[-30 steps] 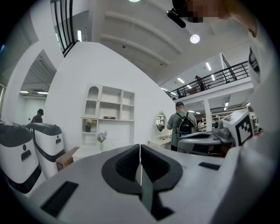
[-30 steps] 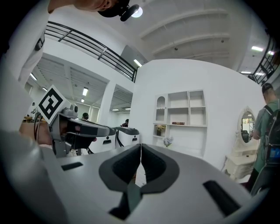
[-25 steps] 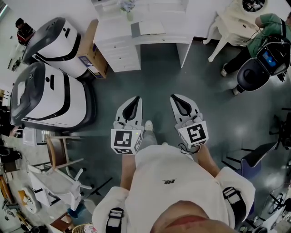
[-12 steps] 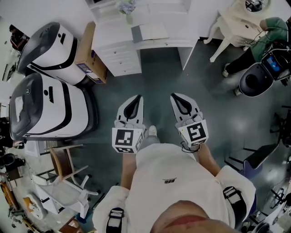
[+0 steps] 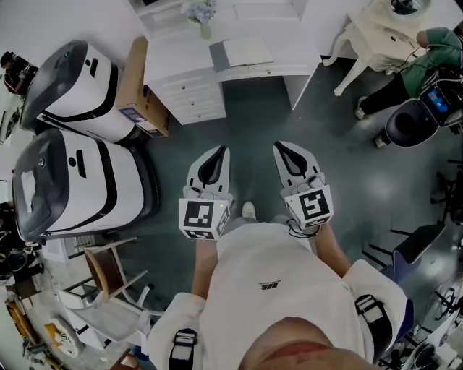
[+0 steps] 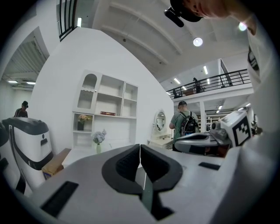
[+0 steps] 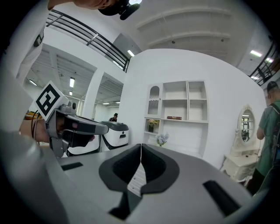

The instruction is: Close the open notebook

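An open notebook (image 5: 239,52), with one grey page and one white page, lies on a white desk (image 5: 177,56) at the top of the head view, well ahead of both grippers. My left gripper (image 5: 218,151) and my right gripper (image 5: 281,147) are held side by side above the dark floor, pointing toward the desk. Both are shut with nothing between the jaws. In the left gripper view the jaws (image 6: 140,147) meet edge to edge, as they do in the right gripper view (image 7: 141,147). The notebook does not show in either gripper view.
A vase of flowers (image 5: 202,14) stands on the desk, with a cardboard box (image 5: 134,81) at its left end. Two big white-and-black machines (image 5: 69,83) (image 5: 72,184) line the left side. A wooden chair (image 5: 108,269) is lower left. A seated person (image 5: 409,61) is upper right.
The desk and notebook have slid slightly lower and right in the head view as the person steps forward. Both grippers stay shut and level.
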Motion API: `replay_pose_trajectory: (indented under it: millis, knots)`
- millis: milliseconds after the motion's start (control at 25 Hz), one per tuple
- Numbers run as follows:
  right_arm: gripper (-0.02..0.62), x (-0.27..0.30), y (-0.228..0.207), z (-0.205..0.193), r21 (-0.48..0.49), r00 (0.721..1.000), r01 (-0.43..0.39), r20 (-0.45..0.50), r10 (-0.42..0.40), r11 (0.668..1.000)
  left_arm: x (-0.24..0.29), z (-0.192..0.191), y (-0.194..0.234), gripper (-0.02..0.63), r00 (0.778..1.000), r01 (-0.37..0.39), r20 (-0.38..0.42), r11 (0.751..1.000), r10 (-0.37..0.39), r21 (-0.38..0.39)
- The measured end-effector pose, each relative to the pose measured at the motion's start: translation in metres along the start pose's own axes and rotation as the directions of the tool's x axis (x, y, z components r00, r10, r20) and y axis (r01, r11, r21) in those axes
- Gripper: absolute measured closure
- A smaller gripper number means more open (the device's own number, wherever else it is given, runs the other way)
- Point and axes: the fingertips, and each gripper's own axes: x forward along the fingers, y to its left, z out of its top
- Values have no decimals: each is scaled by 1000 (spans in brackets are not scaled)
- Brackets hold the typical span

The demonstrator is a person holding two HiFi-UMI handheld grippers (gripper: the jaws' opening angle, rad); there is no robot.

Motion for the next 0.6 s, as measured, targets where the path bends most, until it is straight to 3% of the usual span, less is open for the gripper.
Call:
replay_pose_trajectory:
  millis: [600]
  knots:
    - [598, 62, -32, 0, 5, 999, 52, 4, -52, 999, 55, 4, 48, 606, 1000, 23, 8, 1000, -23, 2]
